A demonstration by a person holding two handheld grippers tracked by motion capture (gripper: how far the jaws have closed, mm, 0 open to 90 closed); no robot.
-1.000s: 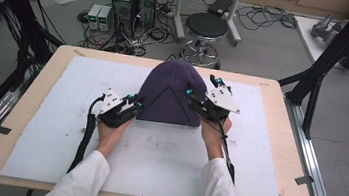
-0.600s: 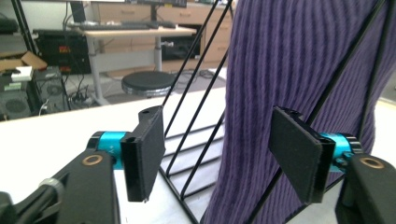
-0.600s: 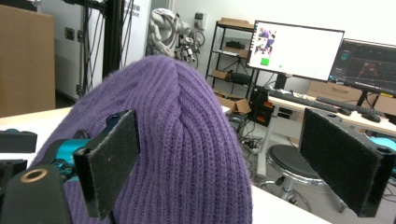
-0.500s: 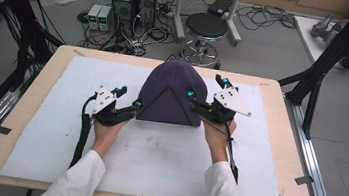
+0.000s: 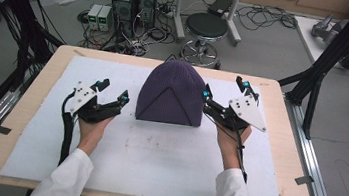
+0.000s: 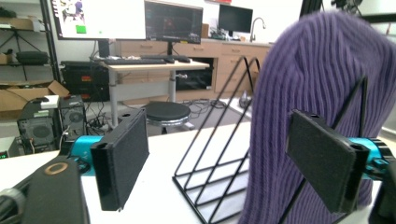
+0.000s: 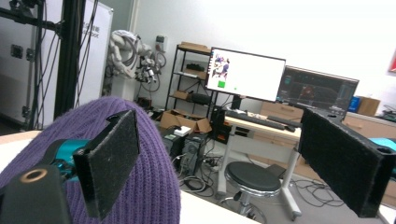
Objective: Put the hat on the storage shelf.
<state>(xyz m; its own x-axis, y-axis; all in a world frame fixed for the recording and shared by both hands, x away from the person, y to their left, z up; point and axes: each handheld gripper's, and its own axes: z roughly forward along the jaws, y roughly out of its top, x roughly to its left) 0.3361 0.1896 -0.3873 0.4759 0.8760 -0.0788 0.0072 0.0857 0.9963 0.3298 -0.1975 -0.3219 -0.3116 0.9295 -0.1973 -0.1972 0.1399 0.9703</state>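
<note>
Hat between my two open tongs

The purple hat stands over its wire stand mid-table; my left tongs and right tongs flank it, about equally near, jaws just spread wide, nothing gripped, each just clear of its side.

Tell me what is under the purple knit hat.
The purple hat is draped over a black wire stand; its triangular frame sticks out beside the hat in the left gripper view. How far the stand runs inside is covered by the knit.
</note>
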